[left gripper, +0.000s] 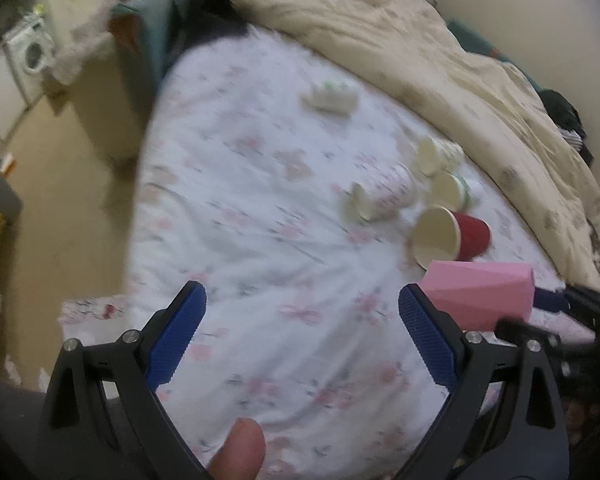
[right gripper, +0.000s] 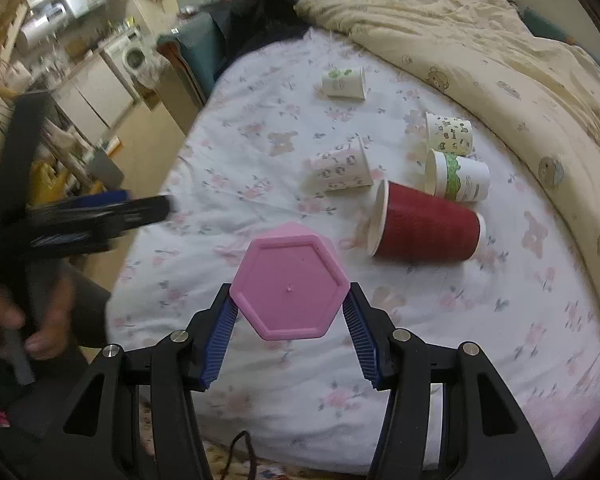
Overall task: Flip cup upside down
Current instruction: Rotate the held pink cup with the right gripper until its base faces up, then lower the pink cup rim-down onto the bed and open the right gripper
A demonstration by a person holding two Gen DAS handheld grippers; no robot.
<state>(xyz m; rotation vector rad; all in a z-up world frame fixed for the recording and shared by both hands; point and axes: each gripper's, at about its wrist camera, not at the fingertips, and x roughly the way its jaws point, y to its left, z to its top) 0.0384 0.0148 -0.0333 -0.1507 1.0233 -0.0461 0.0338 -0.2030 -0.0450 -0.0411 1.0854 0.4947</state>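
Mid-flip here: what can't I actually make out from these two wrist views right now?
- Pink cup mouth: right wrist view shows only its hexagonal base; in the left wrist view its mouth end sits behind the left gripper finger.
- Paper cup prints: motion-blurred in left view.
- Left gripper in right view: blurred streak.
- Right gripper pad contact: covered by the cup.

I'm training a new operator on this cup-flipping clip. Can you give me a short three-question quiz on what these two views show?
1. True or false: the left gripper holds the pink cup.
2. Which part of the pink cup faces the right wrist camera: A) mouth B) base C) handle?
3. How does the red cup lie on the bed?

Key: 1 false, the right gripper holds it; 2 B; 3 on its side.
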